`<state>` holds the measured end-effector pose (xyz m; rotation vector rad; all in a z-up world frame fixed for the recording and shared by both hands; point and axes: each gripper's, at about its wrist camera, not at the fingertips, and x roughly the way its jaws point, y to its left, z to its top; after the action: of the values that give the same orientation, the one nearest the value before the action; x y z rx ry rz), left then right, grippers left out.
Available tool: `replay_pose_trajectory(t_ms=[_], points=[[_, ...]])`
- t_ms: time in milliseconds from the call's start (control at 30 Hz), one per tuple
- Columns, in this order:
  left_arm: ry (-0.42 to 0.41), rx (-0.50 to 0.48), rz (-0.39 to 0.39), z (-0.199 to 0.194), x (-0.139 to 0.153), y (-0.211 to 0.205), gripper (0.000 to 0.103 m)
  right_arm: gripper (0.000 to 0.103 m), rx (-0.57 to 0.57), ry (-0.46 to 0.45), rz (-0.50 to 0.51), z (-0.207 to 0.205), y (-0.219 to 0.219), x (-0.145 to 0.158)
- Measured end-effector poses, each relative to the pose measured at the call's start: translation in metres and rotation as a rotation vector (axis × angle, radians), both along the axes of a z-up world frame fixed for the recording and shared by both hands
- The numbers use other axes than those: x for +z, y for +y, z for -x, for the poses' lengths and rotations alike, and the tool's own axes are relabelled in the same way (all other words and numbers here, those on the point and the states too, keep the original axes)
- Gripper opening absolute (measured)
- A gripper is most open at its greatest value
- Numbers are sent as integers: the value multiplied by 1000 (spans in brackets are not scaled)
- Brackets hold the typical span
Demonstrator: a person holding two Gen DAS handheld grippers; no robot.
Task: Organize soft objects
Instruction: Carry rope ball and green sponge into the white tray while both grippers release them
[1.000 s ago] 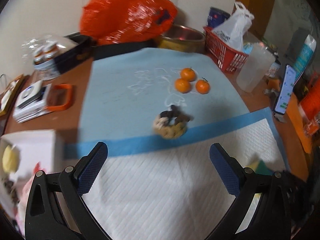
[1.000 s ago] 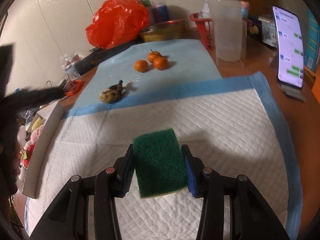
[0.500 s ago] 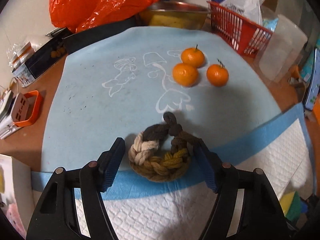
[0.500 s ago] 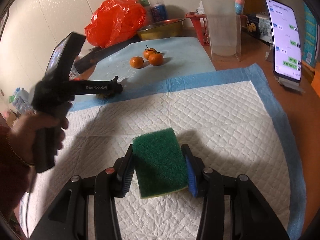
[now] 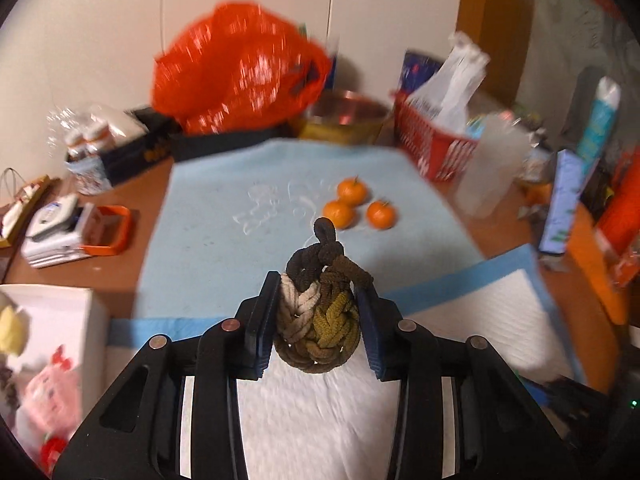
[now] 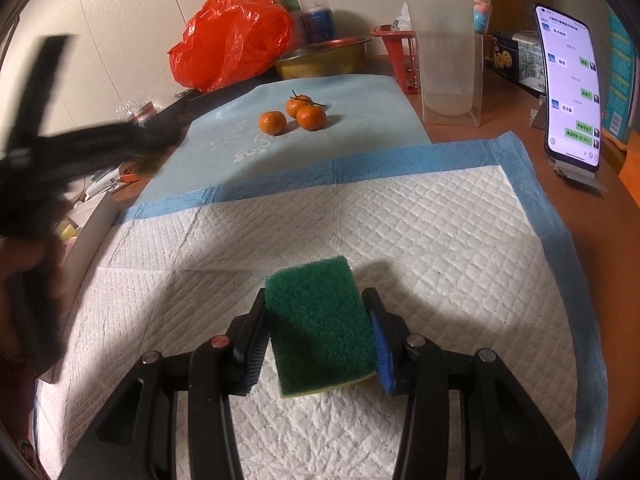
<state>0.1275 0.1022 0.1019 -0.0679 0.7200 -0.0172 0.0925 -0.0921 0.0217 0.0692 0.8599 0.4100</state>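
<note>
**Both grippers loaded: rope knot on the left, scrub sponge on the right**

Left gripper first: the jaws are closing in on a braided rope knot toy, cream, olive and dark brown strands with a dark loop sticking out the far end. Both blue pads are pressed against its sides and the thing looks squeezed tall, held clear above the white quilted pad. The view is pretty blurry, so fine detail is hard to make out.

Right gripper is clamped narrow on a green scouring sponge with a thin yellow layer on its underside. The sponge sits between the pads over the near middle of the quilted pad, tilted a bit. Can't tell whether its bottom edge touches the pad.

Moving outward: past the pad's blue border lies a light blue mat with three mandarins bunched together near its far right part. Behind the mat, along the wall, there's an orange plastic bag, a metal bowl and a red basket. A phone is propped up at the table's right edge with a chat on screen. At the left edge, a white box has plush toys in it.
</note>
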Motion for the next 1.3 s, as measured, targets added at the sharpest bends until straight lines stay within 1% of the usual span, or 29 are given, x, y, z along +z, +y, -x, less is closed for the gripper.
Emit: replay_pose_trajectory(t_ms=[233, 333, 433, 500, 600, 767, 867, 933, 1033, 1167, 1300], points=[[-73, 31, -6, 70, 47, 5, 37, 44, -4, 3, -25, 1, -4, 0], [-98, 52, -8, 94, 57, 9, 37, 44, -15, -1, -19, 3, -5, 1], [-111, 73, -17, 117, 62, 14, 37, 44, -39, 34, -104, 7, -13, 7], [-107, 84, -15, 128, 63, 17, 37, 44, -43, 0, -130, 14, -14, 22], [-110, 79, 5, 147, 69, 20, 37, 44, -26, -109, -164, 29, -9, 61], [-183, 112, -2, 179, 97, 36, 37, 44, 24, -280, -271, 60, 3, 131], [-236, 162, -5, 200, 115, 56, 37, 44, 71, -371, -315, 81, 14, 166], [-266, 208, -8, 213, 124, 74, 37, 44, 96, -404, -341, 90, 21, 180], [-278, 264, -13, 225, 128, 96, 37, 44, 137, -431, -366, 102, 36, 195], [-276, 320, -2, 240, 125, 123, 37, 45, 159, -465, -351, 111, 54, 202], [-276, 346, -2, 252, 124, 136, 37, 45, 174, -465, -351, 113, 66, 200]])
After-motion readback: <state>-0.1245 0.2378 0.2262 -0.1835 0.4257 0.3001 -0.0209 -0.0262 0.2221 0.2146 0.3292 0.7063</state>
